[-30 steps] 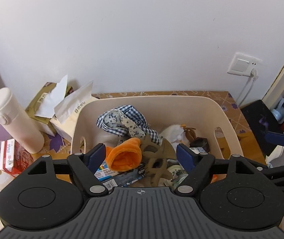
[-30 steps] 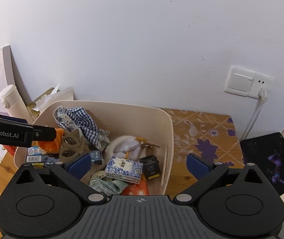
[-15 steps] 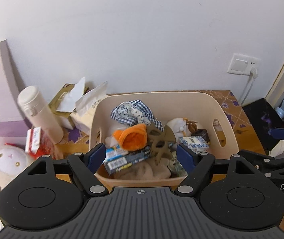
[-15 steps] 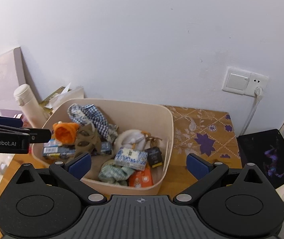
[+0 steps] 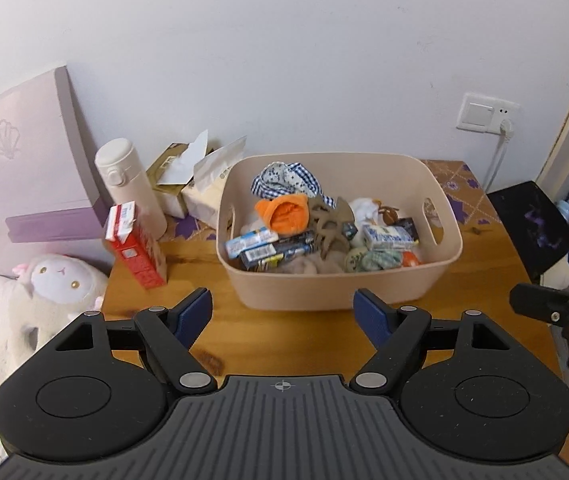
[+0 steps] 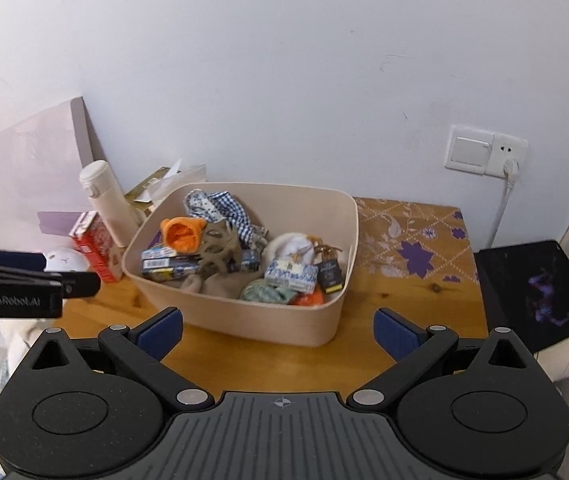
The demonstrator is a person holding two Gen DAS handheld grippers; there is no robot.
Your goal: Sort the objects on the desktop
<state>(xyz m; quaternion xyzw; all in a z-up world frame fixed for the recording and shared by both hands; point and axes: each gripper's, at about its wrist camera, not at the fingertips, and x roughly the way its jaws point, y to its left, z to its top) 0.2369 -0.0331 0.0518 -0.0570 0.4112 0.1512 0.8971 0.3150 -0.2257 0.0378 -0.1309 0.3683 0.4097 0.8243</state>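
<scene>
Standing on wooden table (image 5: pixel 308 344): beige bin (image 5: pixel 340 280).

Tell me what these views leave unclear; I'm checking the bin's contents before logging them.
- Bottom layer of the bin: both views, buried under the orange item and boxes.
- Print on the blue-white box: too small, blurred.
- Plush toy: left view, cut off by the edge; right view, behind the left gripper.

bare worktop (image 5: pixel 292 340) lies between the left hand-held gripper (image 5: pixel 282 314) and the beige bin (image 5: pixel 340 284), which blocks the middle. left of the bin stand a red carton (image 5: pixel 136 250) and a white flask (image 5: pixel 130 188), leaving a narrow gap. right of it, patterned worktop stays free up to a black pad (image 6: pixel 532 292).
</scene>
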